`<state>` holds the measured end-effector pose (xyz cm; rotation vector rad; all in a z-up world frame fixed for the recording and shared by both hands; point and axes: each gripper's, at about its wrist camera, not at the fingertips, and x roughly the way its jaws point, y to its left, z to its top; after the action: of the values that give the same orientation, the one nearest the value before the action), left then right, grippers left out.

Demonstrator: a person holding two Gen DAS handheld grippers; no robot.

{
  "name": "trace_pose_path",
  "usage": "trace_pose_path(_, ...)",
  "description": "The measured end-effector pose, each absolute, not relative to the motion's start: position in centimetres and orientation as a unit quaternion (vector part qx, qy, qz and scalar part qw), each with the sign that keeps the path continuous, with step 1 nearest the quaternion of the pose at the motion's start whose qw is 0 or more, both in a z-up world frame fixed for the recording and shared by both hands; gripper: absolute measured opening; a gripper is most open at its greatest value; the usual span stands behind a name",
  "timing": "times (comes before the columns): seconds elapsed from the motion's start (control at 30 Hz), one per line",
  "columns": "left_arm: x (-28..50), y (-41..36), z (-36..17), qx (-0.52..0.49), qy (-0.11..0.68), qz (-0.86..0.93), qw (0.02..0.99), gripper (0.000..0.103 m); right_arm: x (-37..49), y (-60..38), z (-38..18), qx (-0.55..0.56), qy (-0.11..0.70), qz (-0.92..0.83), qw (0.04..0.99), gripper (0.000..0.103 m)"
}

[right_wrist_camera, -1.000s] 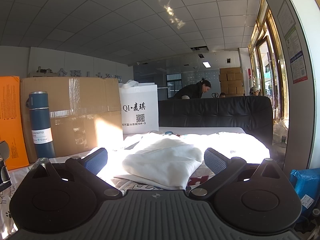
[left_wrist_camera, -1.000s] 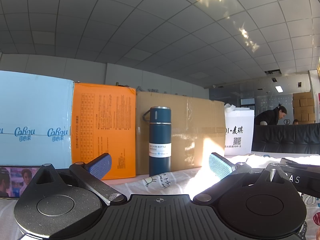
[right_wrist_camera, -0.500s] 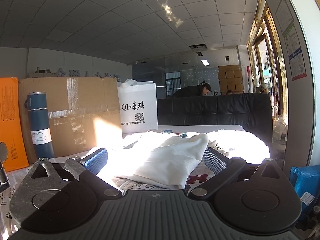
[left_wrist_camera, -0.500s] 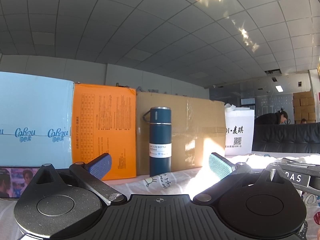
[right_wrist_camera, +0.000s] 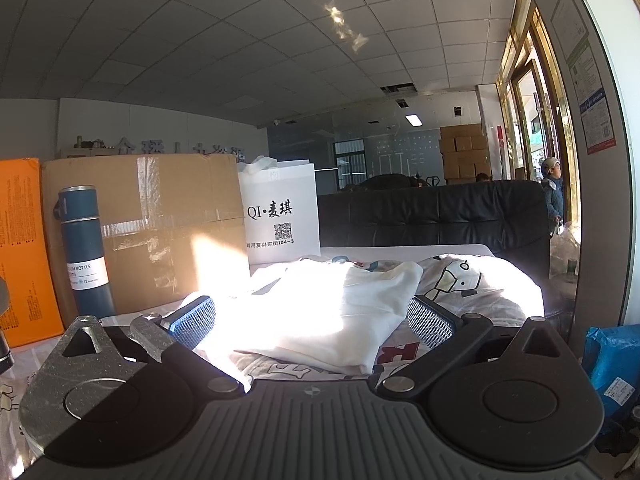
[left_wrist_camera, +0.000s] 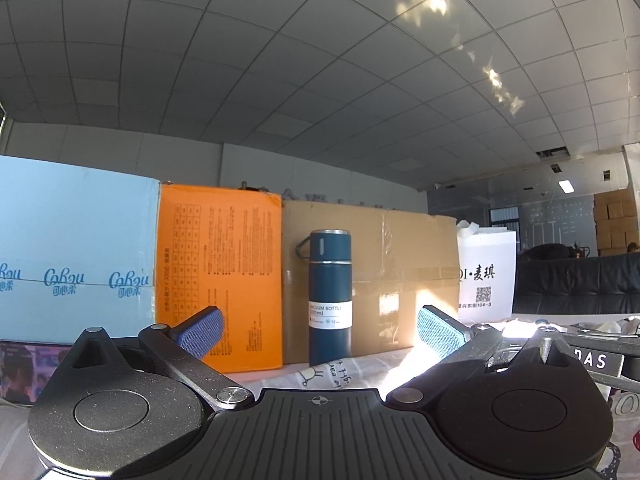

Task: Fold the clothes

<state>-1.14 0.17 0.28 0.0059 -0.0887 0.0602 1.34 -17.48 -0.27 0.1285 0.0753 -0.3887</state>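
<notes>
Right gripper: fingers spread wide, straddling a white garment with nothing pinched; blue pads low on either side of the cloth, seemingly lined up to take hold of a folded edge, though contact with the fabric cannot be told.

Left gripper: fingers likewise spread, holding nothing, aimed level at the back row of boxes; probably parked aside while the other side works.

White garment: lying in a loose, partly folded heap on a printed bedsheet, in strong sunlight, directly ahead of the right gripper. Fold looks unfinished, edges uneven.

Surroundings, back row from left to right: pale blue box; orange box; brown cardboard box; white paper bag with printed lettering. Dark blue flask standing upright in front of the cardboard box. Small screen at far left edge. Black padded headboard behind the sheet. Blue plastic parcel low at far right.

Obstructions: none between right gripper and garment. Flask nearest to the left gripper's line, liable to tip if swept. Glare on cloth hiding its seams.
</notes>
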Motion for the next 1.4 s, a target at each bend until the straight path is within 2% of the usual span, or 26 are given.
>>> trace_pose_path(0.53, -1.3, 0.2, 0.3, 0.001, -0.049, 0.029, 0.998, 0.103, 0.7, -17.7, -0.3, 0.066, 0.026, -0.187, 0.98, 0.103)
trace_pose_path(0.9, -2.6, 1.2, 0.9, -0.022, -0.087, 0.024, 0.996, 0.103, -0.7, -18.1, -0.1, 0.098, -0.024, -0.147, 0.984, 0.103)
trace_pose_path(1.07, -3.8, 1.7, 2.4, -0.028, -0.091, 0.025, 0.995, 0.103, -2.3, -17.6, 0.9, 0.08, -0.064, -0.107, 0.989, 0.103)
trace_pose_path(1.4, -9.6, 5.5, 7.3, -0.05, -0.134, 0.091, 0.986, 0.103, -8.0, -15.9, 5.3, 0.116, -0.079, 0.044, 0.989, 0.103)
